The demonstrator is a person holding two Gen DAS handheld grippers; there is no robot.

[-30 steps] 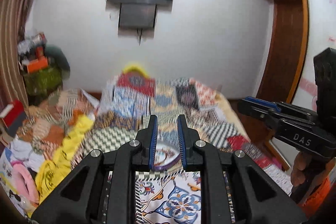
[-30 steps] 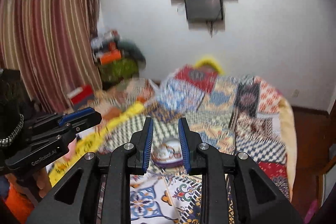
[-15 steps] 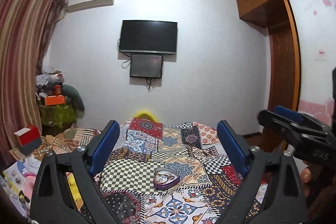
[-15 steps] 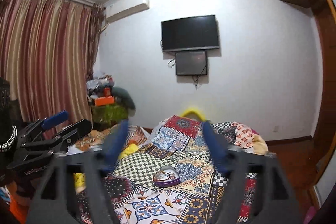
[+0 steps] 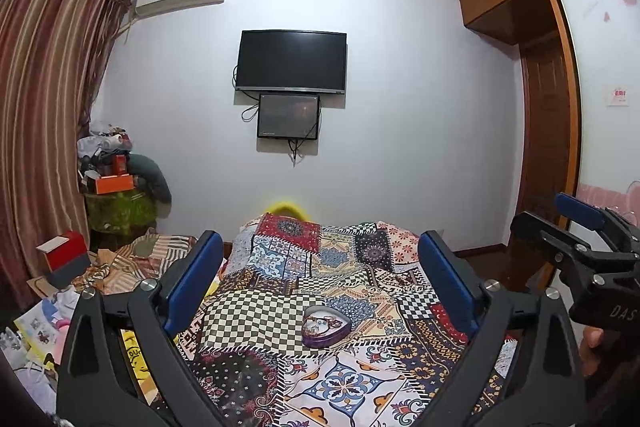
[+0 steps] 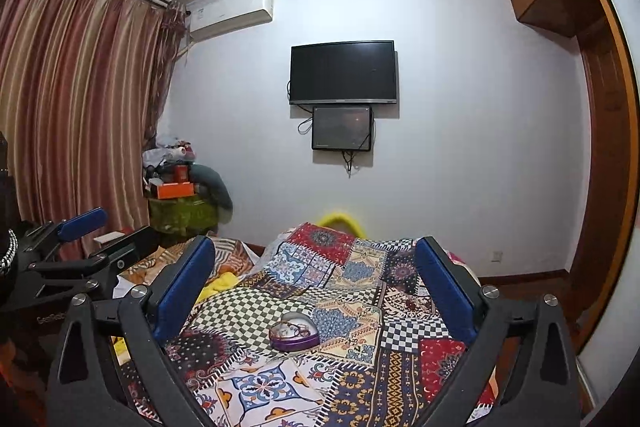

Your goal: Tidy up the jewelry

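Note:
A purple heart-shaped jewelry box (image 5: 326,326) lies open on the patchwork bedspread (image 5: 280,311), with jewelry pieces inside it. It also shows in the right wrist view (image 6: 294,335). My left gripper (image 5: 318,259) is wide open and empty, held above the bed, well short of the box. My right gripper (image 6: 314,259) is wide open and empty, also short of the box. Each gripper shows at the edge of the other's view: the right one (image 5: 576,227) and the left one (image 6: 80,231).
The bed (image 6: 400,307) fills the foreground. A TV (image 5: 291,61) hangs on the far wall. Cluttered boxes and cloth (image 5: 116,179) are piled at the left by striped curtains (image 5: 44,107). A wooden wardrobe (image 5: 552,107) stands on the right.
Both grippers went from nearly shut to wide open. Both views tilted up and pulled back, so the box now looks farther off and the whole wall shows.

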